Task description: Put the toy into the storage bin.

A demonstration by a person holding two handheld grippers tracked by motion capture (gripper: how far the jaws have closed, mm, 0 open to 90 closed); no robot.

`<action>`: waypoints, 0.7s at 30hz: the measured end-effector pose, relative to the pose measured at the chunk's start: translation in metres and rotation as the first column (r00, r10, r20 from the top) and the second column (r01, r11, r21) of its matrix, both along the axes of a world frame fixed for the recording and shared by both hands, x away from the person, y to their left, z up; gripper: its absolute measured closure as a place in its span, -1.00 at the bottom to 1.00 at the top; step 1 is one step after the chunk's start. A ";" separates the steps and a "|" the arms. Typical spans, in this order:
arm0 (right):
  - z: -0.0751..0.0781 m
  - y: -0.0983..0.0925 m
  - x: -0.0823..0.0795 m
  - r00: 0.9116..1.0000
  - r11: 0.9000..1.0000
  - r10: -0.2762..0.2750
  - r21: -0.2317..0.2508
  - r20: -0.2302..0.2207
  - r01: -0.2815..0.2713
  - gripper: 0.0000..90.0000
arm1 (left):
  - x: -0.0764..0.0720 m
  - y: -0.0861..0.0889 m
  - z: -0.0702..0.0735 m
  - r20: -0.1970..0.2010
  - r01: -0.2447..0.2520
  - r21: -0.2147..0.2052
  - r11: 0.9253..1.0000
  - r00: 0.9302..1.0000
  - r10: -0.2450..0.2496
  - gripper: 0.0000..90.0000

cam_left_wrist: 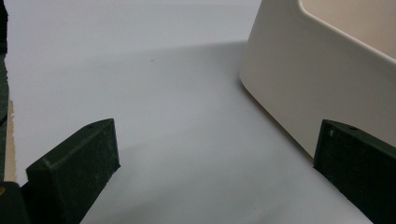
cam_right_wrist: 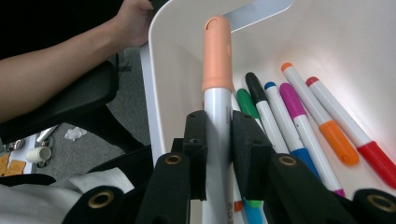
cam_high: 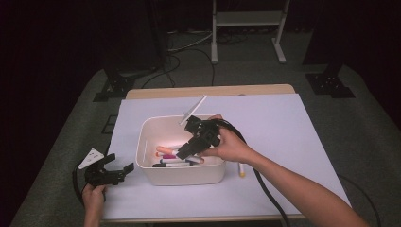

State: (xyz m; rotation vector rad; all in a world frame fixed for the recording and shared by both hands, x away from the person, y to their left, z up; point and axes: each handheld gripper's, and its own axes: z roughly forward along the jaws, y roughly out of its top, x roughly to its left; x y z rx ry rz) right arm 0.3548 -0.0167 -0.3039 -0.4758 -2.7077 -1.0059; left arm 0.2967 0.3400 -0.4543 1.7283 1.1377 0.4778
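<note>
A white bin (cam_high: 179, 176) stands mid-table with several coloured markers (cam_high: 176, 162) lying in it. My right gripper (cam_high: 183, 152) reaches down into the bin from its right side. In the right gripper view its jaws (cam_right_wrist: 218, 135) are shut on a white marker with a peach cap (cam_right_wrist: 217, 60), cap pointing away over the bin floor. Green, black, blue, purple, orange and red markers (cam_right_wrist: 299, 121) lie beside it. My left gripper (cam_high: 120, 171) rests low on the table left of the bin, open and holding nothing (cam_left_wrist: 217, 144); the bin wall (cam_left_wrist: 317, 79) is just off its right jaw.
A yellow-tipped marker (cam_high: 241, 169) lies on the white sheet (cam_high: 293, 137) right of the bin. A white stick-like marker (cam_high: 194, 109) leans at the bin's back rim. A person's arm (cam_right_wrist: 60, 79) is beyond the bin in the right gripper view.
</note>
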 end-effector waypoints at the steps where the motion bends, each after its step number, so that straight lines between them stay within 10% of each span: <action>1: -0.003 0.003 0.002 1.000 1.000 0.003 -0.002 -0.004 -0.003 0.69 | 0.000 0.000 0.000 0.000 0.000 -0.001 1.000 1.000 0.000 -1.00; 21: -0.035 0.038 0.013 0.999 0.993 0.048 -0.111 -0.017 -0.049 0.68 | 0.000 0.000 0.000 0.000 0.000 -0.006 1.000 1.000 0.000 -1.00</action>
